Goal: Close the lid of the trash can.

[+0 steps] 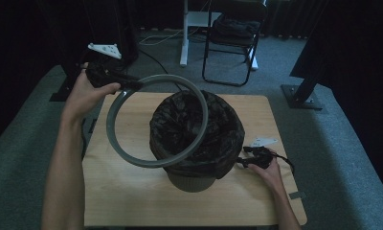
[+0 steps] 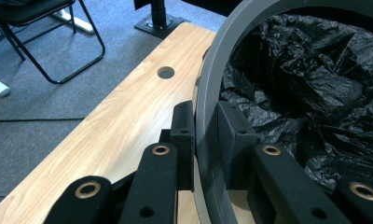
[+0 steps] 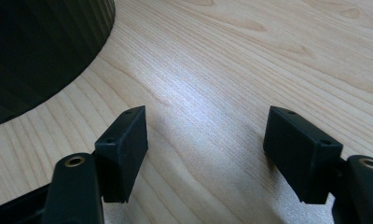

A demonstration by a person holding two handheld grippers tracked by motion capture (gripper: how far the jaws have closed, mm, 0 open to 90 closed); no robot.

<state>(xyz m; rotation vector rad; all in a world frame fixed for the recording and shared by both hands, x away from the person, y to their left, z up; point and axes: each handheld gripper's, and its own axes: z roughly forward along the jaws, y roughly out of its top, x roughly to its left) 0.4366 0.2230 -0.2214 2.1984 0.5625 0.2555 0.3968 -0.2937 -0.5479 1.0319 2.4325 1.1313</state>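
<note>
Between left gripper pads, grey ring clamped by rim, held tilted above bag-lined bin so I can seat it over black bag. Right gripper gapes empty beside bin base, resting on table.

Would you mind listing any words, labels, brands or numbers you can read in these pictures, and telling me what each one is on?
There is no readable text in these pictures.
Grey ring: plain, no marking.
Black bin bag: no print.
Ribbed bin: no label.
Wooden table: bare wood grain.
Left hand-held gripper and right hand-held gripper: black jaws with no lettering.
Folding chair: too dark to tell.
</note>
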